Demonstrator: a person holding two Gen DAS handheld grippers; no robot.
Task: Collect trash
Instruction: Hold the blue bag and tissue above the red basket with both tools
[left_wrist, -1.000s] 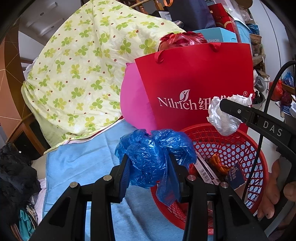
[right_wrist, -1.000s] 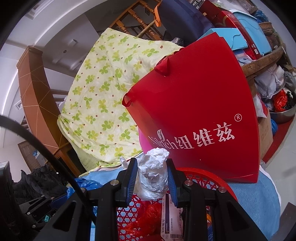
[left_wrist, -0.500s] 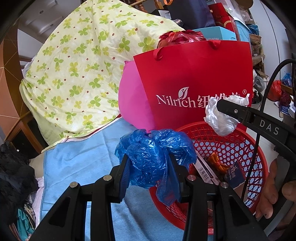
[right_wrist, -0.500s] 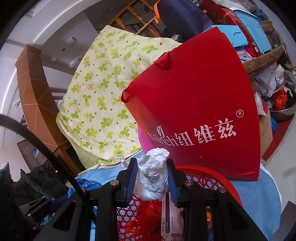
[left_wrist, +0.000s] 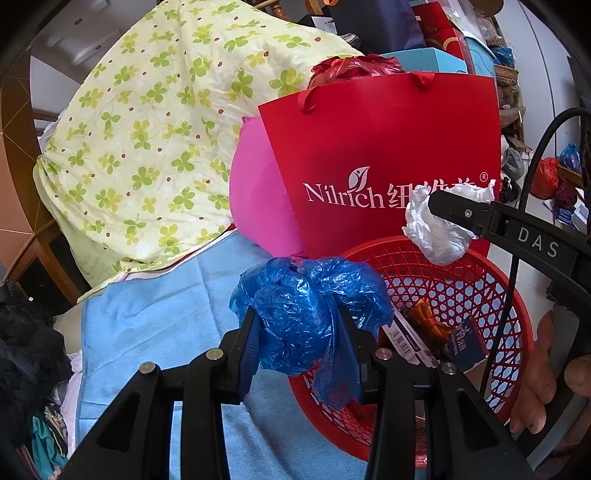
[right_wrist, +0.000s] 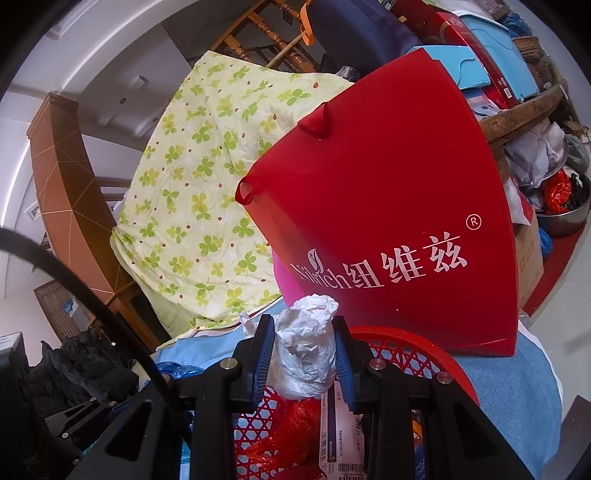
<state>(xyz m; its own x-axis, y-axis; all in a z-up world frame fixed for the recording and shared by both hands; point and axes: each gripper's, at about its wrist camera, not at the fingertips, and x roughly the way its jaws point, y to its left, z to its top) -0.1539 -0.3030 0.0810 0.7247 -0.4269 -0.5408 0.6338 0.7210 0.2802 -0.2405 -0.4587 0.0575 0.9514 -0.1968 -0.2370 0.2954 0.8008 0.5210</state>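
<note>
Little has shifted since the earlier frames. Your left gripper (left_wrist: 297, 326) stays clamped on the blue plastic bag (left_wrist: 306, 314) at the red basket (left_wrist: 461, 258) rim; your right gripper (right_wrist: 304, 352) holds the white crumpled wad (right_wrist: 306, 350) over it.

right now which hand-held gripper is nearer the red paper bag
Right. The right hand-held gripper holds its white wad over the basket's far side, just before the red paper bag; the left hand-held gripper sits at the near rim.

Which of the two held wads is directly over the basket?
The white plastic wad in the right gripper, above the red basket; the blue plastic wad in the left gripper hangs at its rim.
</note>
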